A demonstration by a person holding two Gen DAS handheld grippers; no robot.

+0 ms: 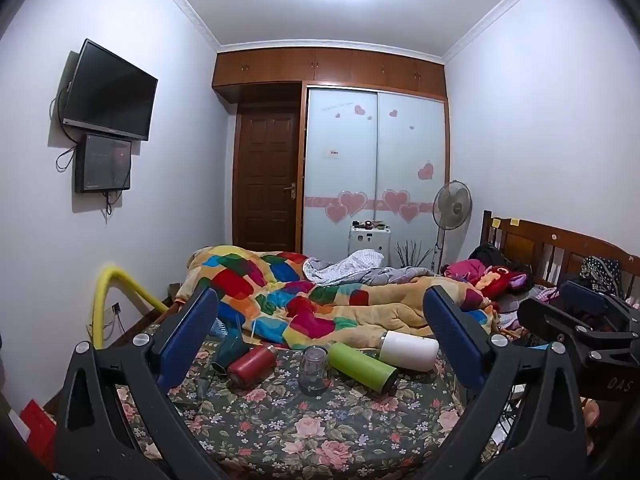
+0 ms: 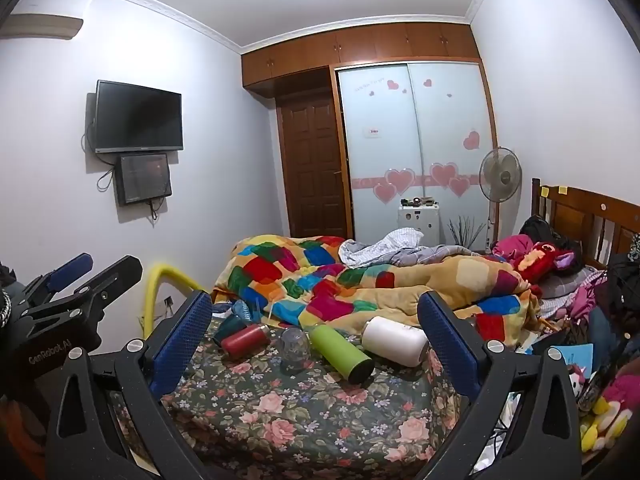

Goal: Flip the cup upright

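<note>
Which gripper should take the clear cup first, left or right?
Left, marginally. Both grippers are open and back from the clear cup; it sits nearer centre between the left gripper fingers than the right gripper fingers.

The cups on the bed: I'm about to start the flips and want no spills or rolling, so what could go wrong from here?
The floral bedsheet is soft, so a cup stood up may tip again. The green bottle, red bottle and white bottle lie on their sides close to the clear glass cup; reaching one could knock a neighbour. Both the left gripper and right gripper are open and away from them.
</note>
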